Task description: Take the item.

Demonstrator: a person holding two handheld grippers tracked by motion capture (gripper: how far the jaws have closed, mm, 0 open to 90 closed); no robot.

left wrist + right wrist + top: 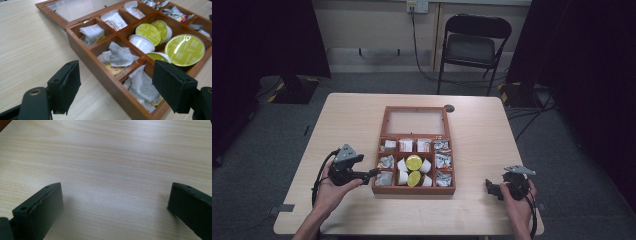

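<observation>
Wooden box [414,189] – tea bags [120,55], yellow-lidded pods [184,50] in compartments; left gripper [116,87], right gripper [115,205] jaws released – empty.

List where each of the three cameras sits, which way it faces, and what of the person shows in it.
High view: above the person's side, looking forward and down on the table; forearms, left gripper, right gripper.
Left gripper view: rides the left gripper, facing the wooden box; its open jaws.
Right gripper view: rides the right gripper, facing bare tabletop; its open jaws.
Shared: high and left gripper views both show the box and its yellow-lidded cups.
</observation>
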